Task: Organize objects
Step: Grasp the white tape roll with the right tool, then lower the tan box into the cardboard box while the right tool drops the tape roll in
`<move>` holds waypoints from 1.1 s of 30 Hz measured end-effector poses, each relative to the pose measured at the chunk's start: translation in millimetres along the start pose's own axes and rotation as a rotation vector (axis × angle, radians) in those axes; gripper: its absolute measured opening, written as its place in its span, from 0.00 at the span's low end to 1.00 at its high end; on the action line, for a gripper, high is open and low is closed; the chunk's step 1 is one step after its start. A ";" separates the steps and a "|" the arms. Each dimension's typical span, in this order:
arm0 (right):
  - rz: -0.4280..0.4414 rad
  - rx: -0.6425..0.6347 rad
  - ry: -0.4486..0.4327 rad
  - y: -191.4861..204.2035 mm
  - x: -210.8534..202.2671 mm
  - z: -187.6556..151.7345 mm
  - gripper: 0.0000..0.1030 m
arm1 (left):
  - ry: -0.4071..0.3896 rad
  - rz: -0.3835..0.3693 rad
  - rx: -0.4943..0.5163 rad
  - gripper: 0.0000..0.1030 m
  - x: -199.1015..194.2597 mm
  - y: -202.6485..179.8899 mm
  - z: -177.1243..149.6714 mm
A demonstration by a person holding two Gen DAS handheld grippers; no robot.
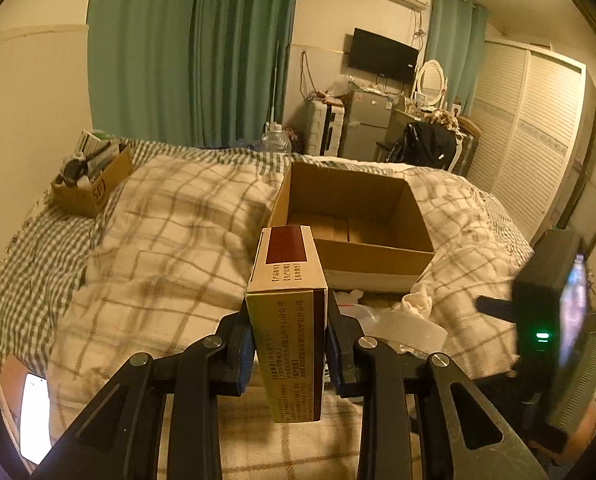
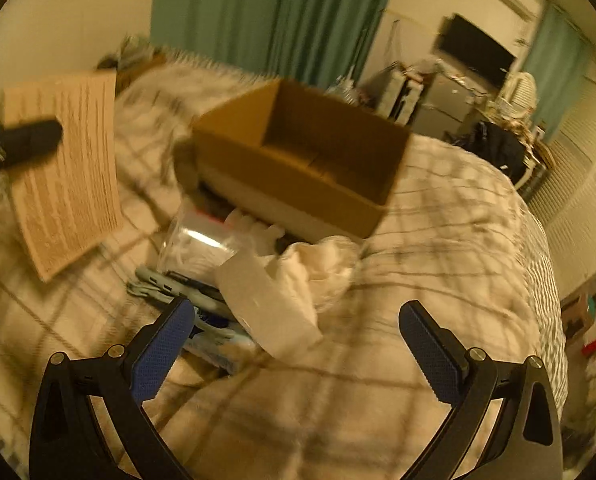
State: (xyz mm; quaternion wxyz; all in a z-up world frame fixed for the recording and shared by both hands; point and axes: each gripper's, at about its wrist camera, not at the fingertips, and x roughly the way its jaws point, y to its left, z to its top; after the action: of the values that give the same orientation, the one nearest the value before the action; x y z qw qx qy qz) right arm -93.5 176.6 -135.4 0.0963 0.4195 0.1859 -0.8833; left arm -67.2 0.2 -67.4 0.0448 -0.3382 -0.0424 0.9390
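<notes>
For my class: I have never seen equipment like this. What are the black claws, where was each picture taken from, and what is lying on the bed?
No robot here: a person holds a two-finger gripper in each hand, with a camera on each looking along the fingers. In the left wrist view, the left gripper is clamped on a medicine carton. In the right wrist view, the right gripper is open and holds nothing. On the checked quilt sit an open cardboard box, which looks empty, and a blurred heap of plastic packets.

Medicine carton: Chinese print, too small to read. Small cardboard box: dark lettering, unclear.
</notes>
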 end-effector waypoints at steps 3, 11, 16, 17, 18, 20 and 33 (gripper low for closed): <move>0.010 -0.014 0.039 4.0 15.4 4.0 0.67 | 0.011 -0.011 0.000 0.28 6.2 4.4 -0.6; 0.074 0.032 -0.022 -11.8 -13.7 16.4 0.31 | 0.013 -0.022 0.016 0.28 6.6 2.3 0.6; 0.163 0.120 -0.100 -33.3 -49.6 29.9 0.27 | -0.004 -0.043 0.026 0.28 -6.6 -5.3 5.5; 0.177 0.135 -0.118 -36.8 -57.3 31.9 0.27 | -0.014 -0.043 0.033 0.28 -11.2 -7.4 7.0; 0.197 0.154 -0.137 -41.3 -66.3 33.5 0.27 | -0.021 -0.043 0.037 0.28 -14.4 -8.0 8.3; 0.202 0.172 -0.165 -44.8 -79.9 36.0 0.27 | -0.032 -0.053 0.037 0.28 -22.6 -9.7 12.6; 0.074 0.140 -0.295 -60.1 -148.5 67.0 0.27 | -0.115 -0.074 0.071 0.28 -51.1 -32.0 71.8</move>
State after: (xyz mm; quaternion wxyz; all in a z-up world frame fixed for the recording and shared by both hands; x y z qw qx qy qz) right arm -66.9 206.0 33.6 0.1256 0.2976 0.0920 -0.9419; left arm -72.2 22.7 23.5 0.0888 -0.2803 -0.0240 0.9555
